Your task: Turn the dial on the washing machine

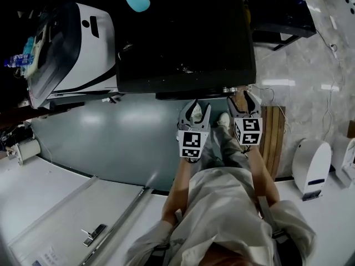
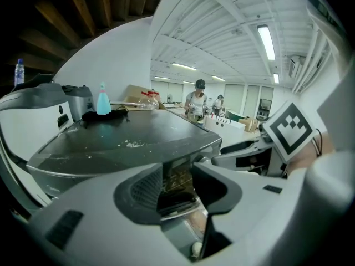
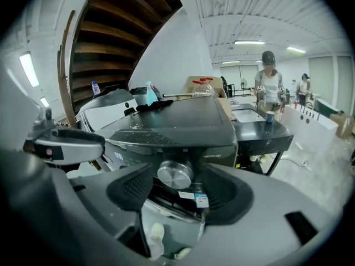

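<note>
Right gripper: jaws well apart, pads clear of everything. The dial shows in the gap just ahead of them, untouched. From the head view the gripper sits at the front edge of the washing machine, near its right corner, angled downward.
Left gripper: jaws only a narrow way apart, with nothing gripped — only the machine's front panel shows through the slit. In the head view it sits just beside the right one, at the same front edge.
Dial: round with a brushed metal face, on the machine's front just under the top lip, toward the right side. A small blue-and-white sticker is on the front below it. The head view does not show the dial.
Washing machine: dark grey, with a flat top carrying a scatter of pale specks.
Turquoise bottle: upright at the back of the dark top, on a black cloth.
White machine: stands just left of the dark one, with a clear water bottle on top.
Marker cubes: one on each gripper, both facing up at the head camera; left cube, right cube.
Floor: a grey-blue mat lies in front of the machines, and a wooden board lies just right of the person's legs.
Background: two people stand well off in the open hall behind a black table.
</note>
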The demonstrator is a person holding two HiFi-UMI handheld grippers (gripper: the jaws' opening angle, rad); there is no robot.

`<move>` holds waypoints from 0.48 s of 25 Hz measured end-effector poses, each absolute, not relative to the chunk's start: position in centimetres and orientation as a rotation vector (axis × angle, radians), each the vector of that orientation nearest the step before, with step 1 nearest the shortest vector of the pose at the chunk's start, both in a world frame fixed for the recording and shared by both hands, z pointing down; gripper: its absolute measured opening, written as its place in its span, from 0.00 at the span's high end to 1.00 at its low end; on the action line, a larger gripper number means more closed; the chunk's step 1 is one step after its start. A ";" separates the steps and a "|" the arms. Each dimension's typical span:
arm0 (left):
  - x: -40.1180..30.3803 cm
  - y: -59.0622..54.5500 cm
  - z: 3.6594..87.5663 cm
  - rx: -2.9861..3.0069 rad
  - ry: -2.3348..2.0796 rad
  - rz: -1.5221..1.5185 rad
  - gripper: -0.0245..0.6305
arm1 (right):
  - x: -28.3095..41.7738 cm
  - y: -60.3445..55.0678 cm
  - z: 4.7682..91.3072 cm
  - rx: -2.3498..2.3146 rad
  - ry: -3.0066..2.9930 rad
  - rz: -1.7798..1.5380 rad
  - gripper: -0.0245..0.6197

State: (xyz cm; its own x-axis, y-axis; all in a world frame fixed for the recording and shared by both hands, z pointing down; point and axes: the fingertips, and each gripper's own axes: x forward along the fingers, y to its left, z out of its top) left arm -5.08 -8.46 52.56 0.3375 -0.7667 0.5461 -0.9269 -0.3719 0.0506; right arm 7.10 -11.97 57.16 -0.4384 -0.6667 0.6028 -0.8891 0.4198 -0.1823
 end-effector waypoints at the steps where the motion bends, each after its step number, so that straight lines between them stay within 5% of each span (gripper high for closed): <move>1: -5.0 -8.5 52.9 2.257 -1.493 0.626 0.72 | 7.0 -12.0 57.3 1.325 -2.237 0.672 0.53; 12: -4.0 -9.0 55.6 2.286 -1.445 0.598 0.71 | 5.7 -12.4 59.7 1.358 -2.227 0.630 0.51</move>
